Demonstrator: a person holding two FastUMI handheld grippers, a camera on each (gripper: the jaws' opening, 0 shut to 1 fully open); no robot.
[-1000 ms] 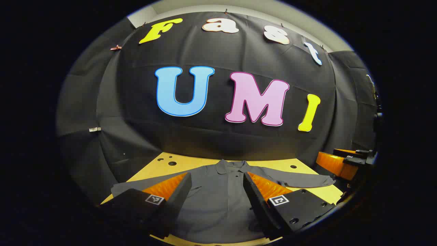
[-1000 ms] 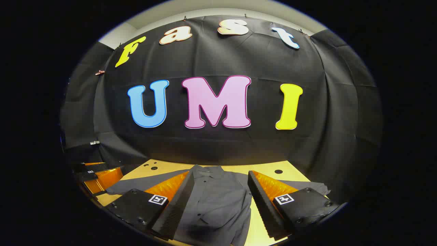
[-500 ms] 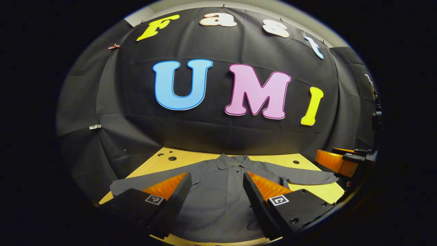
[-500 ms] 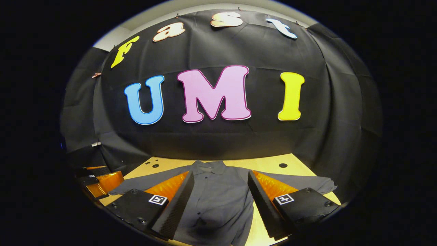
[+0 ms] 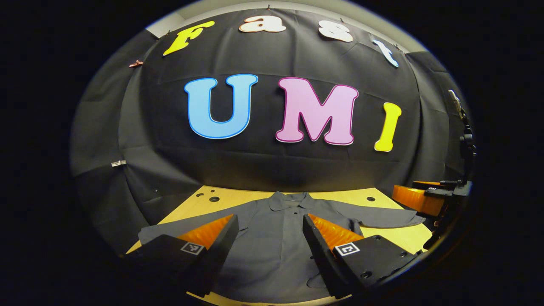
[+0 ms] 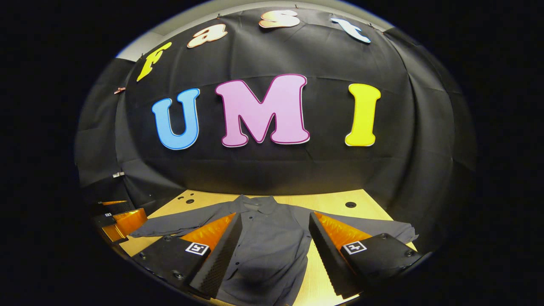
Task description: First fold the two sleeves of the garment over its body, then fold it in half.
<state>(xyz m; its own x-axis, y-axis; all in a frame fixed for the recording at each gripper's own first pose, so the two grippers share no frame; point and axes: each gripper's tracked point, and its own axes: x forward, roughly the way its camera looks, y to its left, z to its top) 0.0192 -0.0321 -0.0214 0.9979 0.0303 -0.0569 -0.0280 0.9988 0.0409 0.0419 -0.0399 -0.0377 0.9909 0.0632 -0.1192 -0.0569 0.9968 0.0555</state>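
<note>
- I see the grey garment (image 5: 276, 242) spread flat on the light wooden table (image 5: 199, 208), collar (image 5: 291, 200) toward the table's far edge by the black cloth wall (image 5: 272, 165); both sleeves lie stretched outward, none folded over the body yet
- In the left gripper view my left gripper (image 5: 268, 225) hangs above the garment's body with its fingers spread wide apart and nothing between them; the buttoned front shows in the gap
- One sleeve (image 5: 382, 219) runs toward the table's right edge in that view; the other sleeve (image 5: 187, 225) runs toward the left edge, partly behind my near finger
- My right gripper (image 6: 274, 223) sits over the garment's body and its side hem, jaws likewise wide apart and gripping nothing; bare table shows just beside the hem between the fingers
- In the right gripper view the garment's cuff (image 6: 403, 233) reaches near the table's right edge, slightly rumpled; I cannot tell whether either gripper touches the cloth
- Round holes (image 6: 350, 204) dot the table near its far edge
</note>
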